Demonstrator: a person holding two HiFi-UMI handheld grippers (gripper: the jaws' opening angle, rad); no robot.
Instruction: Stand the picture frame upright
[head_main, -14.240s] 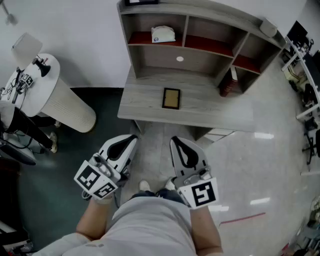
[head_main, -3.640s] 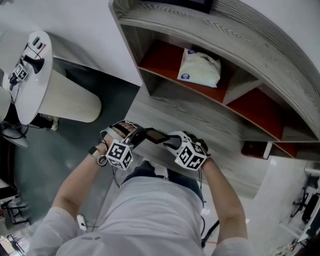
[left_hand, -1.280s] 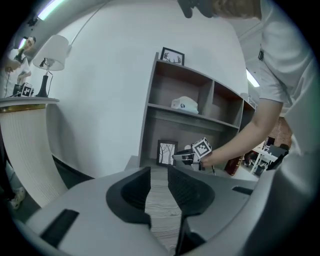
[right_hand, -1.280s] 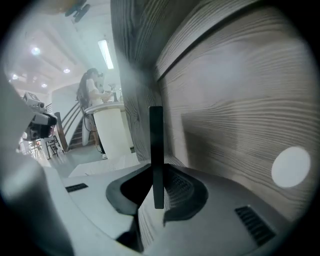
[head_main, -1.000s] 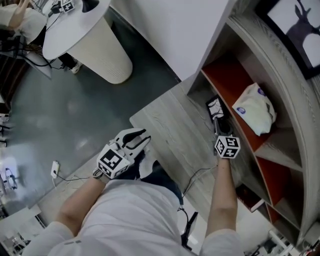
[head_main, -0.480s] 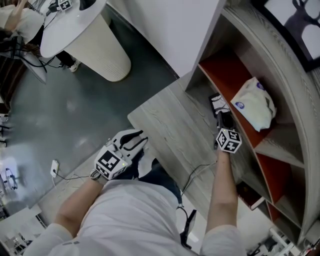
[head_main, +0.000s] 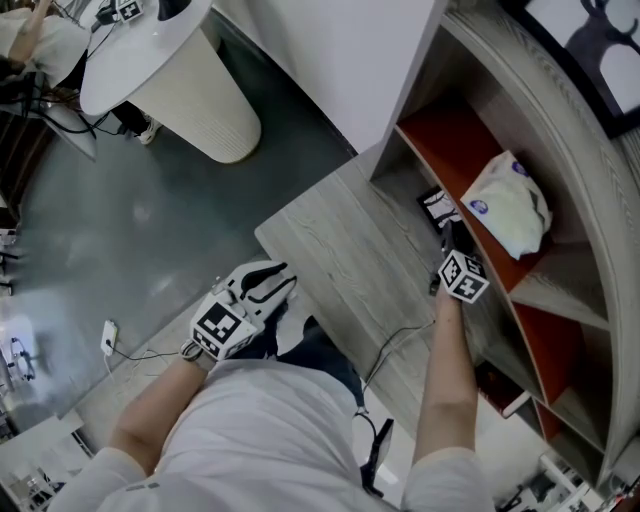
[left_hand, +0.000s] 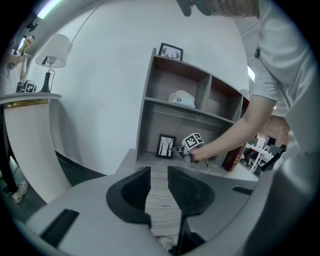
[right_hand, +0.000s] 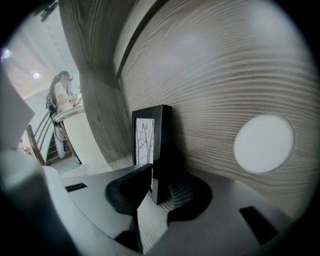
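Note:
The black picture frame with a tree print stands upright on the desk, close to the shelf unit's back panel. It also shows in the left gripper view as a small frame. My right gripper is at the frame's lower edge, and its jaws are opening. The frame's bottom corner sits between the right gripper jaws, beside the left jaw and with a gap to the other pad. My left gripper hovers over the desk's near edge, its jaws parted around nothing.
A white pouch lies on the red shelf above the frame. A dark red book stands at the desk's right end. A white round disc is on the back panel. A white pedestal table stands to the left, and a lamp stands on it.
The right gripper and the frame have edged slightly toward the shelf's back panel. The left gripper has stayed where it was.

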